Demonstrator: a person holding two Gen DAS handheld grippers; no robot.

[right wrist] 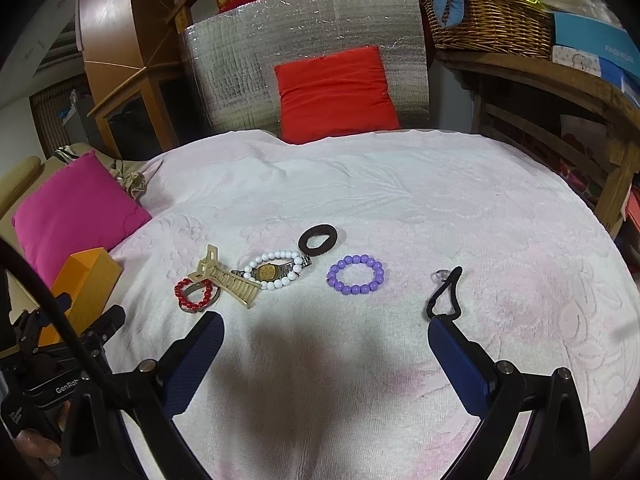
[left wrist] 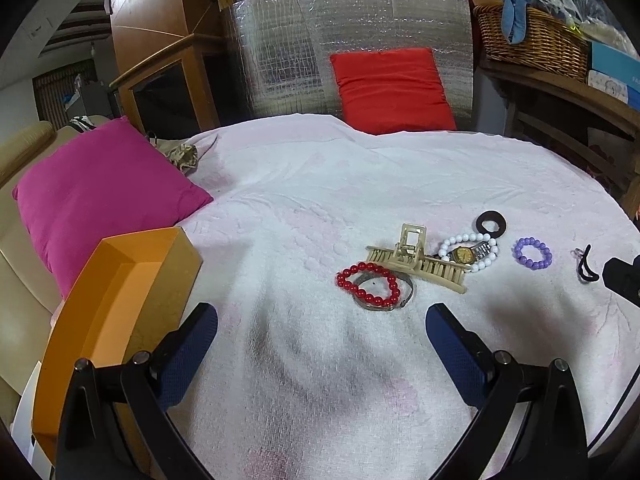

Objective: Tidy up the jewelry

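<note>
- Jewelry lies scattered on a white towel (left wrist: 304, 208) spread over the table: a red bead bracelet (left wrist: 369, 284) resting on a silver bangle (left wrist: 404, 294), a beige hair claw (left wrist: 416, 258), a white bead bracelet (left wrist: 468, 250) with a gold-faced watch (left wrist: 464, 255) across it, a dark brown hair tie (left wrist: 491, 223), and a purple bead bracelet (left wrist: 533, 253).
- The left gripper (left wrist: 322, 320) hovers over the towel just short of the red bracelet, its blue-padded fingers (left wrist: 192, 344) spread wide and holding nothing.
- The right gripper (right wrist: 325, 330) also stands spread and empty, the purple bracelet beyond the gap between its fingers.
- Only the left view shows the inside of the orange box (left wrist: 116, 300), close by its left finger; in the right view the box is a small shape at the towel's left edge.
- The right view shows the black looped cord (right wrist: 444, 294) whole, its near end just beside the right fingertip; the left view shows it only near the frame's edge.
- A pink cushion (left wrist: 100, 192) lies left of the towel.
</note>
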